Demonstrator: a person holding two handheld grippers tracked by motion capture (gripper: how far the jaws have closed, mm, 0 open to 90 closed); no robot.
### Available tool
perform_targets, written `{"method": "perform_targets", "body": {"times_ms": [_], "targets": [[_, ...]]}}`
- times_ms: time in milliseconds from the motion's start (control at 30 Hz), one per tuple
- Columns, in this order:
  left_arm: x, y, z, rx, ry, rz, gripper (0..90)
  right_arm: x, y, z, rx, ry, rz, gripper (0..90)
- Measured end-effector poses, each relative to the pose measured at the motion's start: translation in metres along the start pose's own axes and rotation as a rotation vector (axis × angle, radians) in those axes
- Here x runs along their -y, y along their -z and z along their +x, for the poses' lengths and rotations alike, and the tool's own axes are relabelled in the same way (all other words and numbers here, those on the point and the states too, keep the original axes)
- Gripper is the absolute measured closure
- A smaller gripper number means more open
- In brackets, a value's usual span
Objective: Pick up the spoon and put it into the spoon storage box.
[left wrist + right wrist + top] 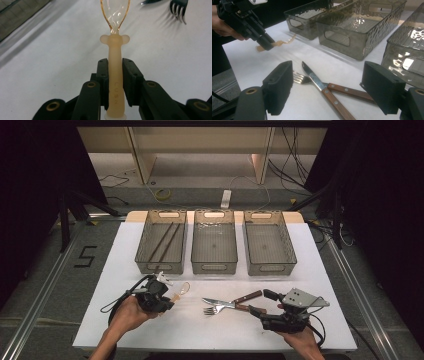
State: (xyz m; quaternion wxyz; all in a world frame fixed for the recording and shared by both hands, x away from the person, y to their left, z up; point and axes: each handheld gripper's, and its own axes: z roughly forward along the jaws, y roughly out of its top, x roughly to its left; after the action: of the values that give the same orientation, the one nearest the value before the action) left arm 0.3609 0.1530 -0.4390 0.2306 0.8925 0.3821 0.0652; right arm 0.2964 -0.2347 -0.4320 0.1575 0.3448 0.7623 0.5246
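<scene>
Spoon (115,62) clamped in left tool (115,82), off table (200,330).

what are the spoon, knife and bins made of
Spoon: likely plastic, with a matte peach handle and a clear amber bowl you can see through. Knife: shiny metal blade, brown wood-look handle with rivets. Bins: smoky see-through plastic with a rippled, glinting surface.

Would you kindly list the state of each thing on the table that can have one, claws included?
Left claw: shut on the translucent orange plastic spoon, lifted off the table.
Right claw: open, holding nothing.
Wooden-handled steel knife: flat on the table, crossed over the fork.
Wooden-handled steel fork: flat, under the knife.
Left grey plastic basket: holds two dark chopsticks.
Middle grey basket: empty.
Right grey basket: empty.
</scene>
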Motion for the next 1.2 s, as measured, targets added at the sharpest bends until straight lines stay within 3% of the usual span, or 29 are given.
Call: {"method": "perform_targets", "body": {"times_ms": [567,1200], "targets": [[-0.014,0.013,-0.001,0.023,0.036,-0.144,75.9,0.000,-0.001,-0.001,0.001,-0.003,0.005,25.9],[-0.063,0.022,0.006,0.041,0.058,-0.262,75.9,0.001,-0.002,-0.002,0.000,-0.010,0.008,25.9]]}}
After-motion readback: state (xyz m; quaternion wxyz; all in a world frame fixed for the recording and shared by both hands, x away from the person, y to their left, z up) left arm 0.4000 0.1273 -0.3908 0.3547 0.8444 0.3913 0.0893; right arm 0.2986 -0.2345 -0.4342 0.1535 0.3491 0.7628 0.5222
